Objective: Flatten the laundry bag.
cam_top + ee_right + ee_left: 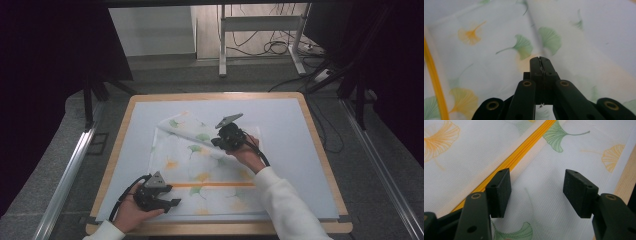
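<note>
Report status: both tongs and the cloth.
Left tongs open, resting over the cloth near its orange stripe. Right tongs shut on a lifted fold of cloth. Nothing in the way.

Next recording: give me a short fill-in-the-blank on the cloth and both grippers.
1. The right gripper is shut on the ginkgo-leaf cloth, folding a corner toward the ____ of the cloth.
2. The left gripper has its jaws ____.
3. The stripe across the cloth is ____.
Missing words: middle; open; orange

left hand-held gripper (pixel 172 202) jaws apart, right hand-held gripper (pixel 216 142) clamped
</note>
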`<state>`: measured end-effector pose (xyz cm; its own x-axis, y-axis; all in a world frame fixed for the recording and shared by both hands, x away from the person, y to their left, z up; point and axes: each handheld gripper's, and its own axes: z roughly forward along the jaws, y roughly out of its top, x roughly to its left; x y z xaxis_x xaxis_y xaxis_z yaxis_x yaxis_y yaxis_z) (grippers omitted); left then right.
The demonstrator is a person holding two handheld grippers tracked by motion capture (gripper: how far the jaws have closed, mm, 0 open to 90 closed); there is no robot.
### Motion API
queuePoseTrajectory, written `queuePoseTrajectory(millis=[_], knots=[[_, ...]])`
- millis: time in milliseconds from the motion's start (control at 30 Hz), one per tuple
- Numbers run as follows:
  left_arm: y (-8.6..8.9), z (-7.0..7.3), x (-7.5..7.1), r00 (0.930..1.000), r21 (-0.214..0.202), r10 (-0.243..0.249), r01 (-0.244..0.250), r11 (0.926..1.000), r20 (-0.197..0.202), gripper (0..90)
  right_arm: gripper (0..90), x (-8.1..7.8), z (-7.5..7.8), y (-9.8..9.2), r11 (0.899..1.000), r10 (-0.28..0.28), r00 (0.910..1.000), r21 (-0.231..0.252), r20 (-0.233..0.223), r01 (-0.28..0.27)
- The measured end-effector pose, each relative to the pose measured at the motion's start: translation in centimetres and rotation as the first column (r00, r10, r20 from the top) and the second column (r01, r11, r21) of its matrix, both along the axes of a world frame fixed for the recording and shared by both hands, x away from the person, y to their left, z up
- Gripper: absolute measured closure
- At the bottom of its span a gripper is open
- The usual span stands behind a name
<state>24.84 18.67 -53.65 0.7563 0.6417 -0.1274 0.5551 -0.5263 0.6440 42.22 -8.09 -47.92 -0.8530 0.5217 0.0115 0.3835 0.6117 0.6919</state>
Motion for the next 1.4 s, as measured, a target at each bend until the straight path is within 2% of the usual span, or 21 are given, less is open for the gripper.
queuePoseTrajectory(millis=[100,200,300,333,400,433,500,533,567,633,733,800,1000,1133,1233,1333,1400], knots=[[0.0,0.0,0.0,1.0,0.002,-0.002,0.002,1.0,0.001,38.6,88.8,-0.7,-1.2,0.1,0.999,-0.001,0.9997,-0.052,-0.025,0.0],[0.0,0.0,0.0,1.0,0.002,-0.001,0.001,1.0,0.0,38.6,88.9,-0.3,-2.9,-0.7,0.994,-0.04,0.9979,-0.099,-0.051,0.035],[0.0,0.0,0.0,1.0,0.0,0.0,0.0,1.0,-0.001,38.5,88.9,0.5,-3.9,-1.7,0.99,-0.093,0.9941,-0.11,-0.057,0.086],[0.0,0.0,0.0,1.0,-0.001,0.0,0.0,1.0,-0.001,38.5,88.9,1.0,-3.9,-2.1,0.989,-0.116,0.9915,-0.094,-0.059,0.11],[0.0,0.0,0.0,1.0,-0.002,-0.001,0.001,1.0,-0.001,38.6,89.0,1.7,-3.8,-2.7,0.984,-0.146,0.9889,-0.112,-0.029,0.141],[0.0,0.0,0.0,1.0,-0.001,-0.001,0.001,1.0,-0.001,38.6,89.0,2.0,-3.9,-2.9,0.983,-0.157,0.9871,-0.106,-0.032,0.153],[0.0,0.0,0.0,1.0,0.0,0.001,-0.001,1.0,0.001,38.6,89.0,2.8,-3.8,-3.3,0.977,-0.184,0.9829,-0.115,-0.009,0.182],[0.0,0.0,0.0,1.0,0.0,0.001,-0.001,1.0,0.0,38.6,89.0,3.4,-3.9,-3.5,0.972,-0.204,0.9789,-0.117,0.011,0.204],[0.0,0.0,0.0,1.0,-0.001,0.0,0.0,1.0,0.0,38.6,89.0,3.8,-3.9,-3.6,0.971,-0.21,0.9776,-0.112,0.004,0.21],[0.0,0.0,0.0,1.0,-0.003,-0.001,0.001,1.0,-0.001,38.6,89.0,4.8,-3.8,-3.7,0.962,-0.234,0.9714,-0.134,0.04,0.237],[0.0,0.0,0.0,1.0,-0.003,-0.002,0.002,1.0,-0.002,38.6,89.0,6.4,-3.8,-3.8,0.951,-0.268,0.9615,-0.143,0.06,0.274],[0.1,0.0,0.1,1.0,-0.003,-0.003,0.003,1.0,-0.002,38.6,89.0,7.4,-3.8,-3.9,0.951,-0.274,0.9596,-0.131,0.062,0.28],[0.1,0.0,0.1,1.0,-0.006,-0.003,0.003,1.0,-0.004,38.6,88.9,10.7,-4.0,-3.4,0.941,-0.315,0.9459,-0.109,0.079,0.322],[0.1,0.0,0.1,1.0,-0.008,-0.003,0.003,1.0,-0.006,38.6,88.9,13.0,-3.7,-3.1,0.924,-0.366,0.9263,-0.087,0.09,0.373],[0.1,0.0,0.1,1.0,-0.007,-0.005,0.005,1.0,-0.005,38.7,88.9,13.9,-3.2,-3.1,0.914,-0.398,0.9131,-0.051,0.09,0.403],[0.2,0.0,0.2,0.9999,-0.002,-0.01,0.01,0.9999,-0.01,38.7,88.9,13.8,-2.5,-2.9,0.916,-0.398,0.9133,-0.017,0.088,0.401],[0.1,0.1,0.2,0.9999,0.0,-0.011,0.011,0.9999,-0.009,38.6,88.9,13.3,-2.0,-3.0,0.925,-0.377,0.9229,-0.017,0.08,0.379]])
